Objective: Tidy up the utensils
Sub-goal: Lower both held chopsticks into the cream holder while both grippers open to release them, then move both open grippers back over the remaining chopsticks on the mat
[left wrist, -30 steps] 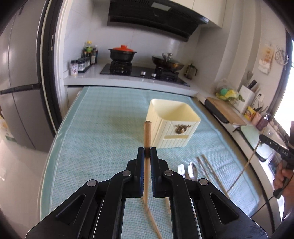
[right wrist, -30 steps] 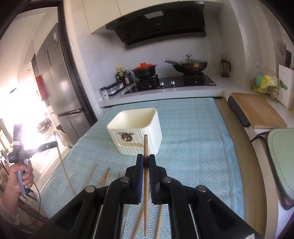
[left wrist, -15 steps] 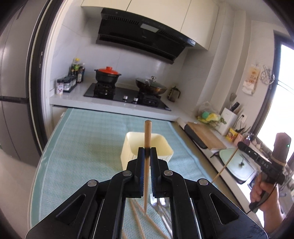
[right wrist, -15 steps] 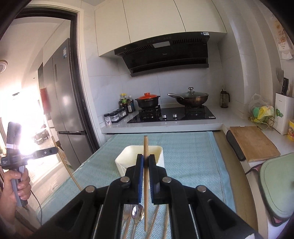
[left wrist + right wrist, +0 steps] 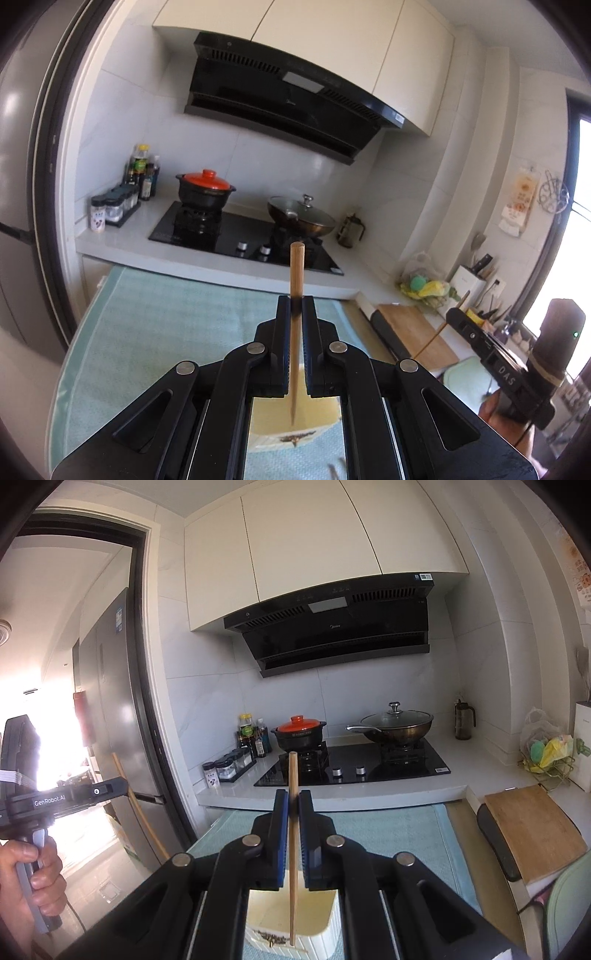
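Two tools, left tool [image 5: 296, 306] and right tool [image 5: 293, 800], each clamp one upright chopstick [image 5: 296, 273] above the cream holder [image 5: 295, 912].

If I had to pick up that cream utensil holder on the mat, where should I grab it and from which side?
Probably by one wall at the rim, coming down from above. The cream utensil holder stands upright with its mouth open on top, so one finger could slip inside and one outside. Its body looks too wide to span. Both grippers are busy: the left gripper and right gripper each clamp a chopstick.
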The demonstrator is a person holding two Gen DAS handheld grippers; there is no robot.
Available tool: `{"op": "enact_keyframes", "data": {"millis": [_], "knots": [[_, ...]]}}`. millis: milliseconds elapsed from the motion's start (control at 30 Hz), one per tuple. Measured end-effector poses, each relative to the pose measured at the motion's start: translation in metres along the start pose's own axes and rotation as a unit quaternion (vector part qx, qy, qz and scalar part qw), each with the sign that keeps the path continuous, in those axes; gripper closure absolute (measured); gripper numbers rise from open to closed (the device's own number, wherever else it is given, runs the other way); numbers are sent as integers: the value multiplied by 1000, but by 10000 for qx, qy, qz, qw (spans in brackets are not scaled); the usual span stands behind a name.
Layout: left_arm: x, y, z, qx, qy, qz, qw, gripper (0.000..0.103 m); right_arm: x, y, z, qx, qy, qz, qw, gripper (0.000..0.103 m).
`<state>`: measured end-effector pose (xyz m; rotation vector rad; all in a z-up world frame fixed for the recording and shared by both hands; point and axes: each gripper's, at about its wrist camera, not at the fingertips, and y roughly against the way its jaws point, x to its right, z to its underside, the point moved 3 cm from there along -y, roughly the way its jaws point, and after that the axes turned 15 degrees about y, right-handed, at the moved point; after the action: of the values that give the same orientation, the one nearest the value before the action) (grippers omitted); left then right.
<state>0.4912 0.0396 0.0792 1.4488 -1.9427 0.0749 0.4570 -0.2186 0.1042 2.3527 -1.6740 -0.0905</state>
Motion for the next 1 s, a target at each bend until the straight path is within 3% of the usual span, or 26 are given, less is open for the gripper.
{"op": "enact_keyframes", "data": {"millis": [133,433,467,500,533,567,600,667,833,1000], "knots": [[-9,-47,17,-281,-51,-270,9992,100,-3,-44,15,-209,99,61,9997,97],[-49,-123,80,-1346,-120,-994,9858,98,8,-119,94,-1555,-476,-257,9864,97],[-53,-129,84,-1414,-118,-1148,9832,94,10,-126,101,-1717,-563,-330,9830,97],[-56,-132,86,-1479,-95,-1232,9812,77,11,-132,107,-1871,-620,-382,9796,96],[-59,-133,86,-1501,-63,-1281,9803,51,13,-137,111,-2008,-634,-361,9769,95],[-61,-129,84,-1427,-34,-1308,9811,43,14,-138,113,-2101,-615,-322,9752,86],[-62,-120,80,-1299,-24,-1298,9830,35,16,-137,113,-2142,-606,-289,9745,66],[-62,-101,73,-1168,-67,-1220,9856,28,20,-123,104,-1987,-605,-167,9780,43],[-58,-26,69,-772,-460,-1250,9881,6,26,-68,77,-1672,-258,30,9856,42],[-64,54,106,-557,-705,-1357,9867,3,23,4,76,-1522,227,265,9877,35]]}}
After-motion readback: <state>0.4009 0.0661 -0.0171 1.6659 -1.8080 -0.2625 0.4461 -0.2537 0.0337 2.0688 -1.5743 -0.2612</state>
